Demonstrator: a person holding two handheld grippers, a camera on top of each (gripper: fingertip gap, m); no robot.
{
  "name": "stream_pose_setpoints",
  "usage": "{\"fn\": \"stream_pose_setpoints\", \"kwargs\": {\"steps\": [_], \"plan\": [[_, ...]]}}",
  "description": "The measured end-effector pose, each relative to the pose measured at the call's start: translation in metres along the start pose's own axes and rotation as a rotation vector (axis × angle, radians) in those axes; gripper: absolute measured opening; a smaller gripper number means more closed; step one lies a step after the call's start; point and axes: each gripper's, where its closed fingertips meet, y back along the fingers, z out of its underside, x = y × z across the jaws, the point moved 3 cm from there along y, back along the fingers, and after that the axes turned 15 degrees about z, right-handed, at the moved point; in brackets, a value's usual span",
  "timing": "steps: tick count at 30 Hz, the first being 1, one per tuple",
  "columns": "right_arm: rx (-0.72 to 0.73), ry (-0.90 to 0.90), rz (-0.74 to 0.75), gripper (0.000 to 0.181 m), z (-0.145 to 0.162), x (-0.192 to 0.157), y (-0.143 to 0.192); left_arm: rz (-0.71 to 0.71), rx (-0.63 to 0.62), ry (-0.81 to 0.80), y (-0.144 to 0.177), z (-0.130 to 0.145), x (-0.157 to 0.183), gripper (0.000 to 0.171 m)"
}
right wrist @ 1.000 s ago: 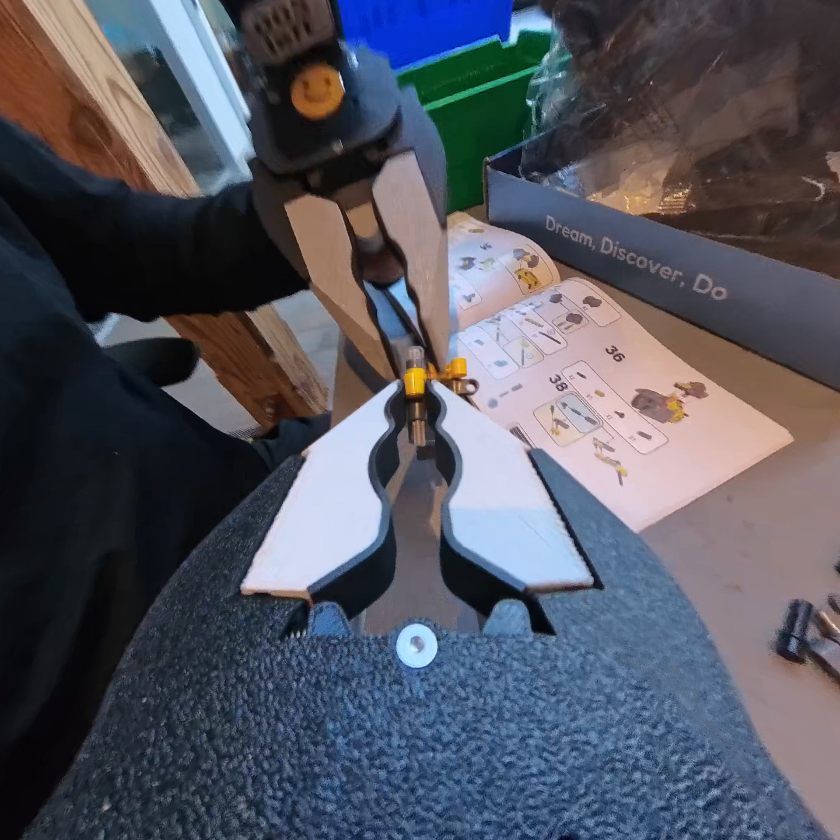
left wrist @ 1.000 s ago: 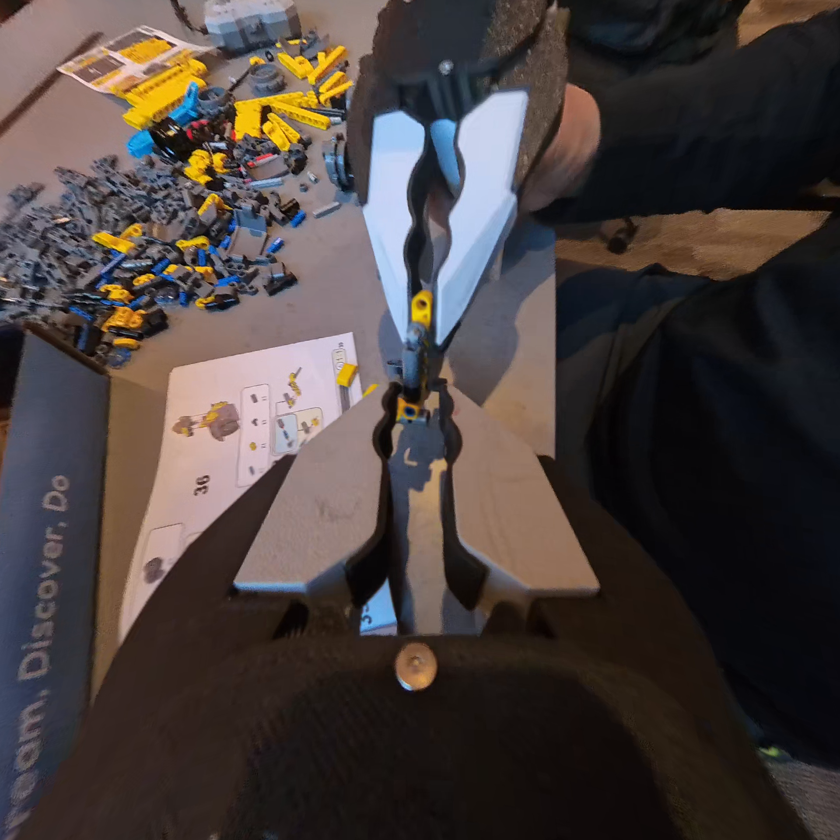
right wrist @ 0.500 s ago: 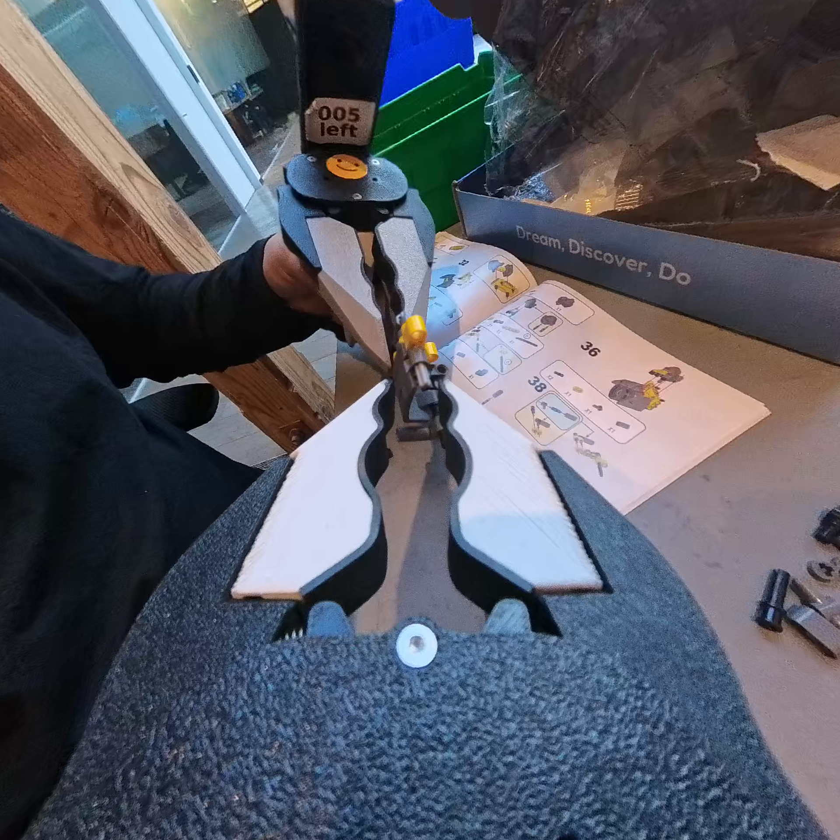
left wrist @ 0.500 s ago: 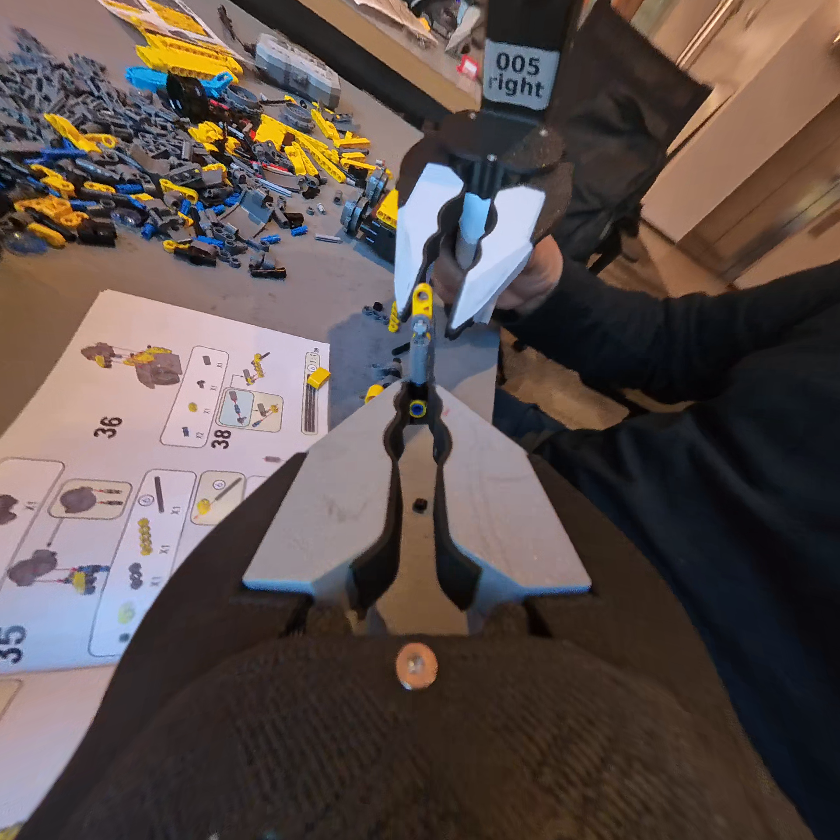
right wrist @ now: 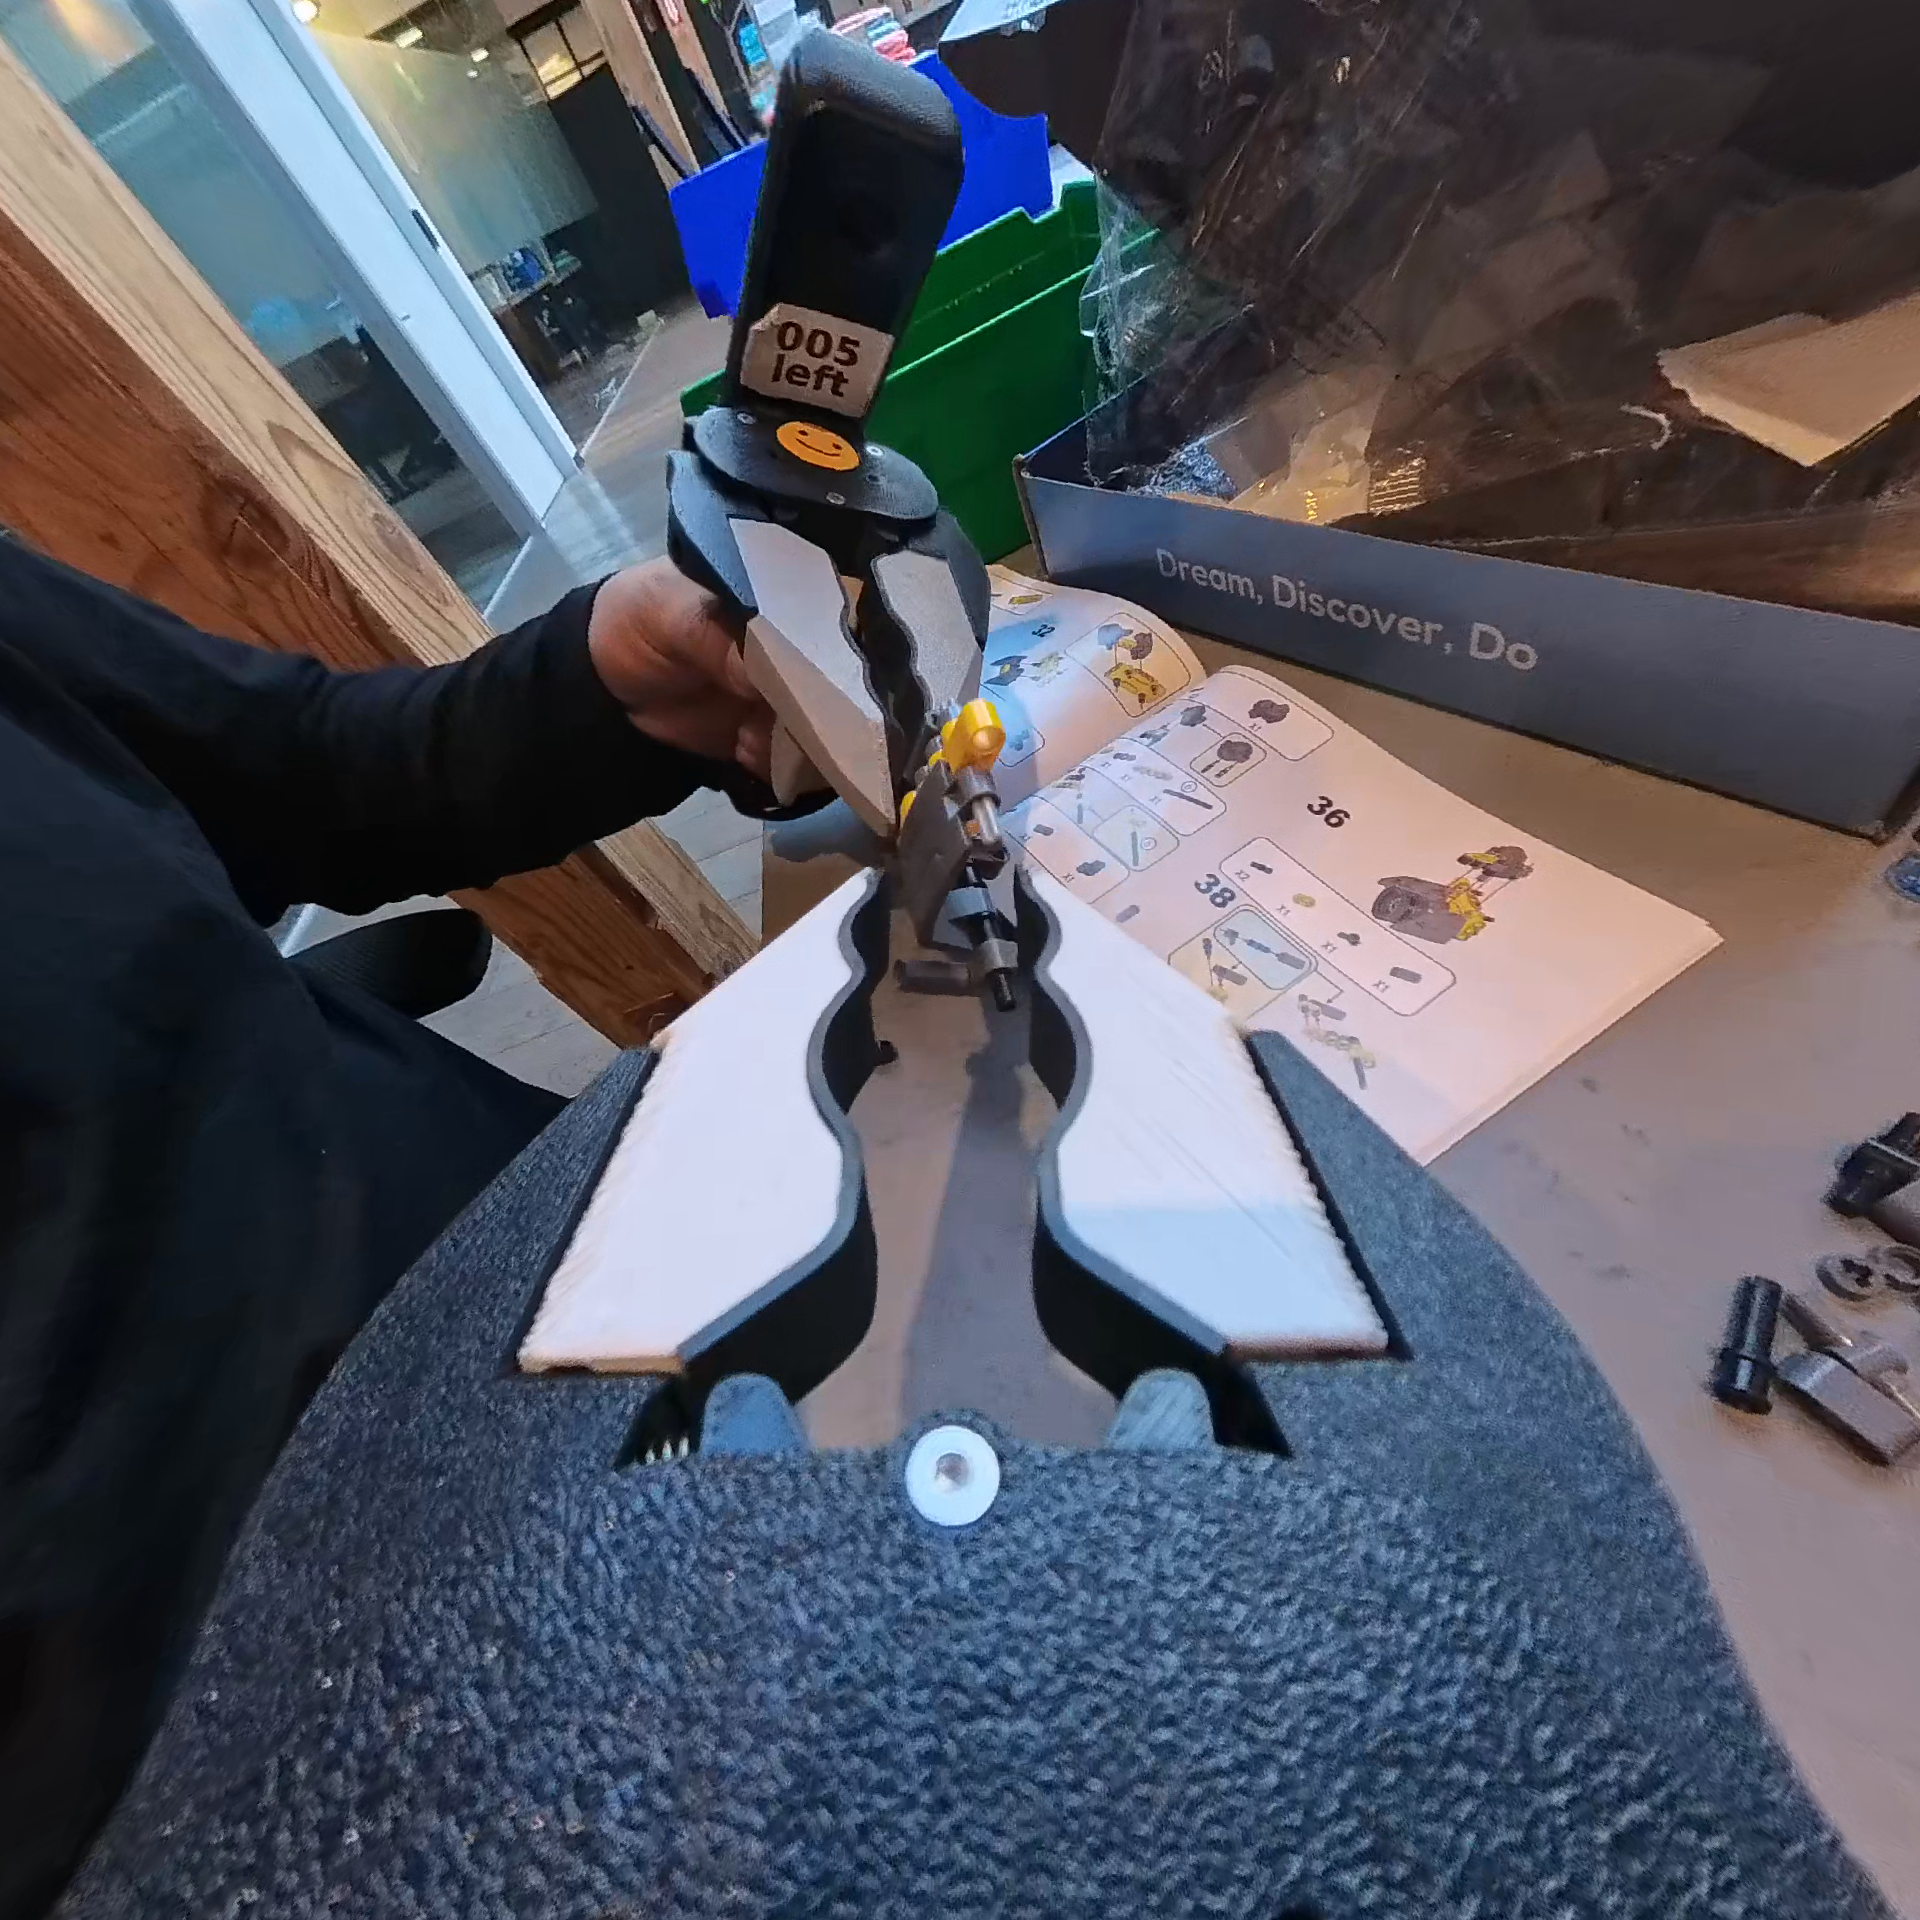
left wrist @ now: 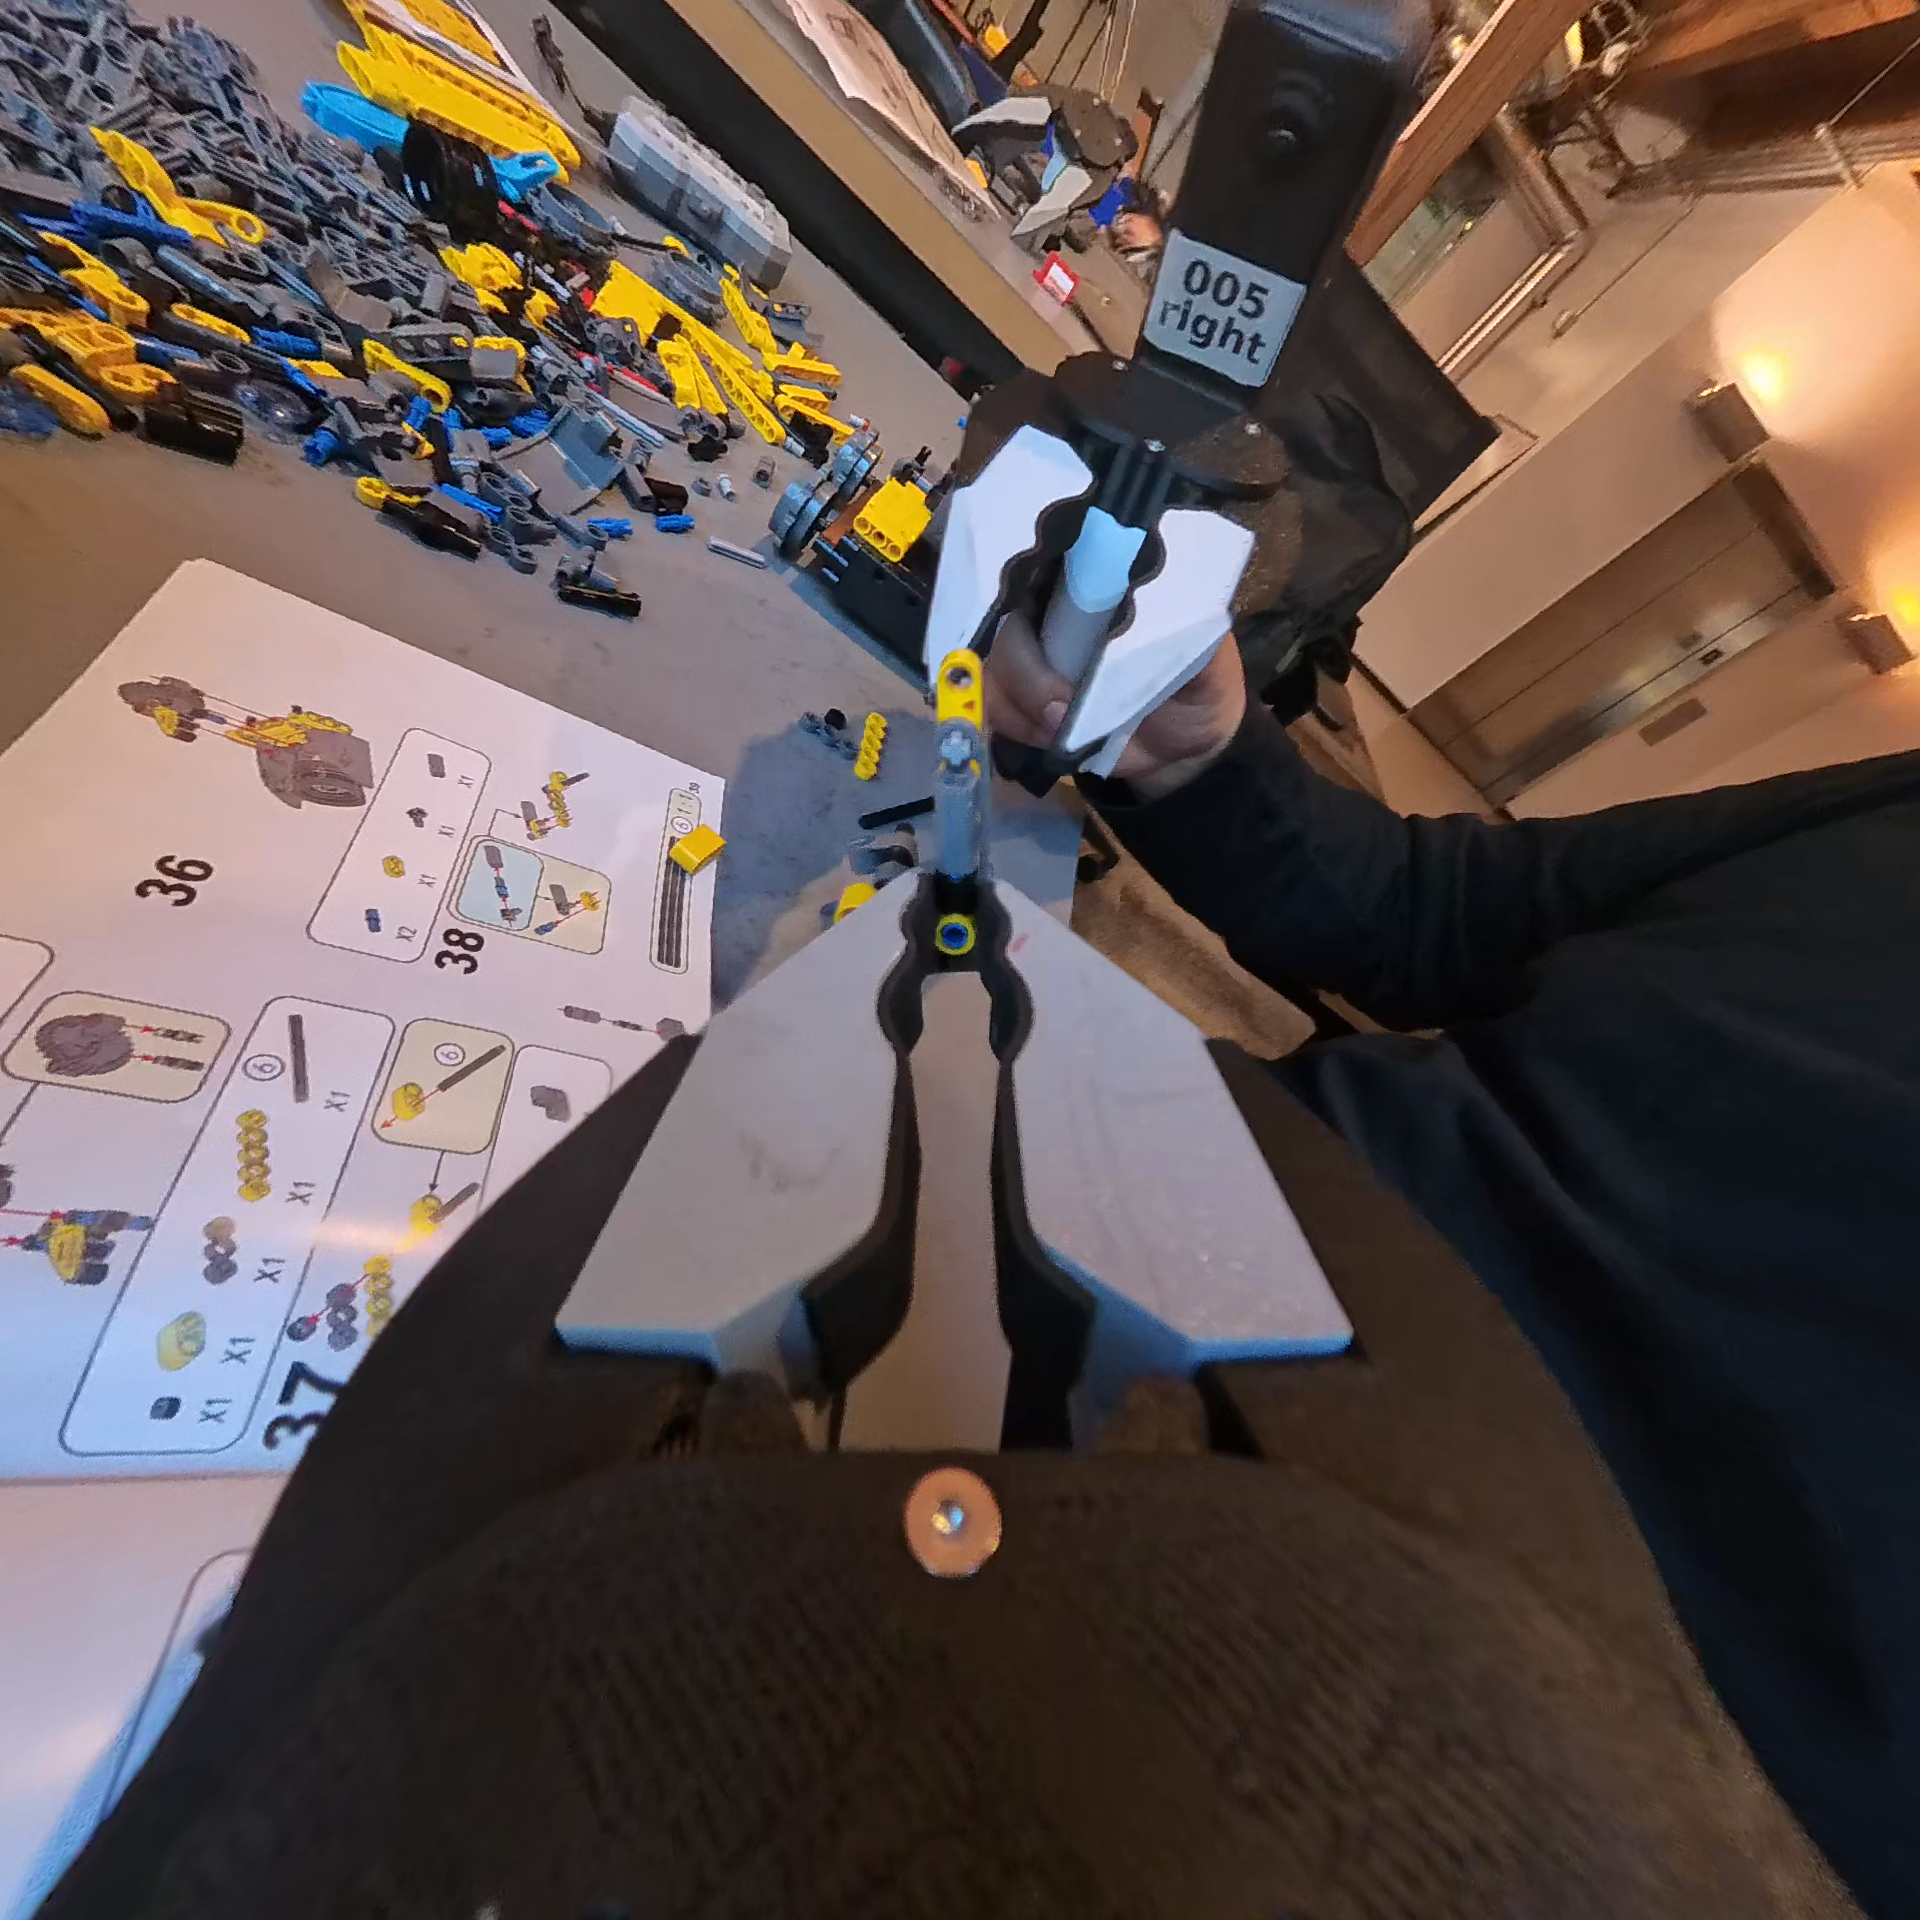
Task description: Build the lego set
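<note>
Fingers (left wrist: 810, 1091) of my left gripper (left wrist: 953, 925) are clamped on the near end of a small grey-and-yellow assembly (left wrist: 958, 769), held up off the table (left wrist: 644, 644) so both ends stay reachable. Right gripper (right wrist: 951, 914) has its fingers apart around the far end; contact unclear. Left: manual (left wrist: 312, 935), parts pile (left wrist: 312, 312). Clamped end mostly hidden; manual cut off.

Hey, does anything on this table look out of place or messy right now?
One small thing: a loose yellow brick lies on the open instruction booklet, apart from the heap of building pieces on the grey table. Nothing looks spilled or damaged.
</note>
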Motion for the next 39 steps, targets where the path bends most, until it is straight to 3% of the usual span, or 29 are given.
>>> {"fn": "stream_pose_setpoints", "kwargs": {"steps": [5, 16, 19, 24, 31, 35, 39], "plan": [[0.011, 0.007, 0.019, 0.023, -0.001, 0.000, 0.004, -0.009, 0.013, 0.009, 0.003, 0.001, -0.001, 0.006], [-0.005, 0.133, 0.147, 0.030, -0.012, 0.004, 0.029, -0.221, -0.164, -0.281, 0.017, 0.006, 0.004, 0.006], [0.032, 0.170, 0.182, 0.032, -0.026, -0.001, 0.046, -0.257, -0.113, -0.315, 0.033, -0.006, 0.010, 0.006], [0.132, 0.199, 0.249, 0.031, -0.053, -0.002, 0.083, -0.136, 0.070, -0.256, 0.055, -0.022, 0.023, 0.006], [0.165, 0.186, 0.321, 0.031, -0.059, 0.012, 0.110, -0.155, 0.055, -0.200, 0.055, -0.009, 0.016, 0.006], [0.158, 0.196, 0.332, 0.031, -0.059, 0.014, 0.113, -0.191, 0.037, -0.195, 0.055, -0.005, 0.014, 0.006], [0.146, 0.184, 0.296, 0.031, -0.056, 0.011, 0.108, -0.134, 0.047, -0.175, 0.044, -0.002, 0.020, 0.006]]}}
